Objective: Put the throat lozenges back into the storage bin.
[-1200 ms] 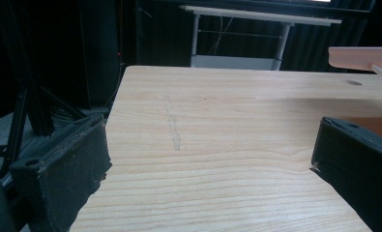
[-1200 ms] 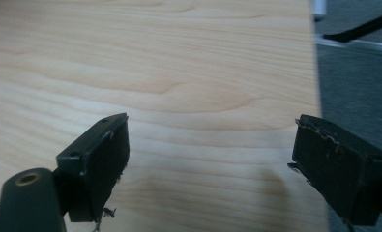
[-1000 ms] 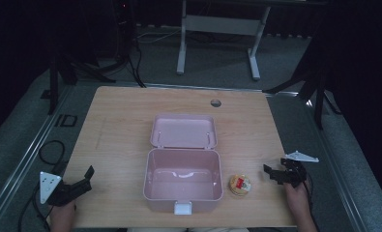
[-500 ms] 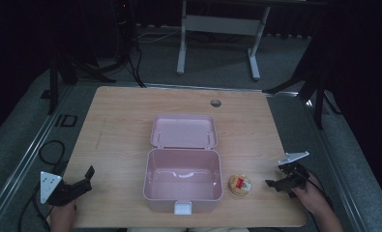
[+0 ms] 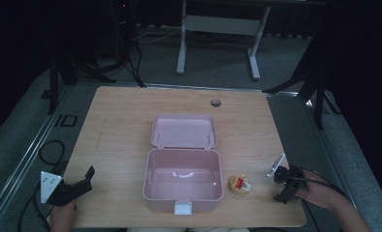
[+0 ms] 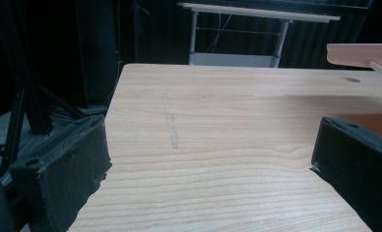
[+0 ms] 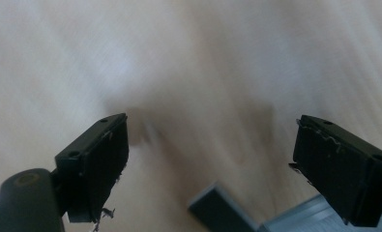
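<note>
Pink box (image 5: 183, 181) sits open and unmoved; right gripper (image 5: 281, 186), jaws apart, has drifted farther from the snack (image 5: 239, 184). Left gripper (image 5: 80, 185), jaws apart, stays put.

The room is dim, with dark walls or curtains closing off the far side. A light wooden counter (image 5: 130, 125) stands in the middle, lit brighter than its surroundings, with a round cable hole (image 5: 215, 103) near its far edge. The floor (image 5: 217, 58) is grey carpet. Beyond the counter stands a white-legged desk frame (image 5: 217, 29). Black stand legs (image 5: 63, 72) rise at the far left and more (image 5: 314, 82) at the far right. Black cables (image 5: 46, 150) lie on the floor at the left.
</note>
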Action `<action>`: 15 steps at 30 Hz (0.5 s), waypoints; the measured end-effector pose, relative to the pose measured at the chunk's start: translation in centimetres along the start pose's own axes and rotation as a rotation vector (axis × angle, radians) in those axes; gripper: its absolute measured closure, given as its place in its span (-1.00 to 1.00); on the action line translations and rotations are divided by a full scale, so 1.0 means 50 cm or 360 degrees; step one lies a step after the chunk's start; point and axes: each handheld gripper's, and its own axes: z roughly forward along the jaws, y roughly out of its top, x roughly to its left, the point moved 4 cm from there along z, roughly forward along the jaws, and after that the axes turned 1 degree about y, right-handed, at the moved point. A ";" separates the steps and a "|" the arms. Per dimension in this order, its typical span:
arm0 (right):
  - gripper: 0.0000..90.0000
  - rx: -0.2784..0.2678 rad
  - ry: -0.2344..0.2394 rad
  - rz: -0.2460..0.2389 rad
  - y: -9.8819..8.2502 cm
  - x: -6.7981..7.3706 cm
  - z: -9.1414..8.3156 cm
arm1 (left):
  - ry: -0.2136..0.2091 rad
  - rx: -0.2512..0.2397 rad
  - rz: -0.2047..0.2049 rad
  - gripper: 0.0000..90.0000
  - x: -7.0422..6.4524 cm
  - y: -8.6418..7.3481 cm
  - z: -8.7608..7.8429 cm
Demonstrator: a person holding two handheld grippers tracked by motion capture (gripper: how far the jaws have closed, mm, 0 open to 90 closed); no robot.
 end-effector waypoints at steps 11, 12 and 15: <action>-0.70 0.0233 0.0024 -0.0158 0.020 0.024 -0.021 | -0.0011 0.0004 0.0000 -0.99 0.000 0.000 0.000; -0.70 0.0231 0.0026 -0.0175 0.032 0.026 -0.023 | -0.0015 0.0006 0.0001 -0.99 -0.001 0.000 0.000; -0.70 0.0234 0.0061 -0.0188 0.049 0.029 -0.023 | -0.0016 0.0005 0.0001 -0.99 0.000 0.000 0.000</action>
